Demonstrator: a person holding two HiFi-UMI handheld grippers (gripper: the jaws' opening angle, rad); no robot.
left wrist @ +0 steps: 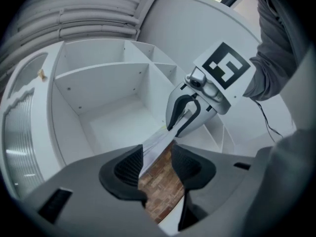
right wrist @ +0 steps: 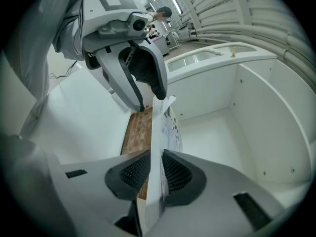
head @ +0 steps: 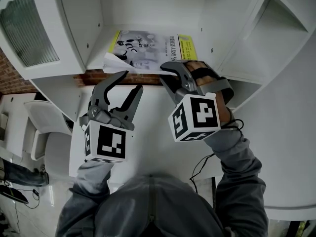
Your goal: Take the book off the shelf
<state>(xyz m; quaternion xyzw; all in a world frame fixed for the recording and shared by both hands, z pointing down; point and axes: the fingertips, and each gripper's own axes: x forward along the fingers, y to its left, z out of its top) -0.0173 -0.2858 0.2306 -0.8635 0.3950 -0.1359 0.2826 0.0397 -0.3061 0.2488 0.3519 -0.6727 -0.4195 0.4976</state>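
At far left of head view: ribbed-glass door (head: 27, 28), not involved.

Next over, L gripper (head: 130, 81): held level, tongs spread, clamping nothing. Per left gripper view, has near corner of book (head: 143, 46) sitting between the pads, just beside or brushing one pad (can't tell which), clear gap to the other. So no grip on that side yet.

Centre: book lying flat, cover up, in mid bay of white shelf (head: 81, 23). Front edge pokes past the shelf lip, over brick strip (head: 94, 77) below. Rest of book on the bay floor, so not off the shelf yet.

Right of that, R gripper (head: 165, 74): tipped slightly down, tongs pinching book's front edge. Right gripper view shows both ribbed pads pressed on the pages, w/ thin stack between.

Far right: another shelf bay (head: 276, 38), not in play.

Step, as judged: grasp stage. R hold made, L staged on the corner, extraction not started.

Next move prob calls for:
- closing L on the corner for a 2-pt hold
- pulling straight back toward the body, both sides together, keeping book level
- clearing the lip before any lift or tilt

Risks, as judged:
- soft cover, so likely floppy
- shallow bite at the edge may catch only top pages and let them fan or slip
- uneven pull could skew book vs bay walls
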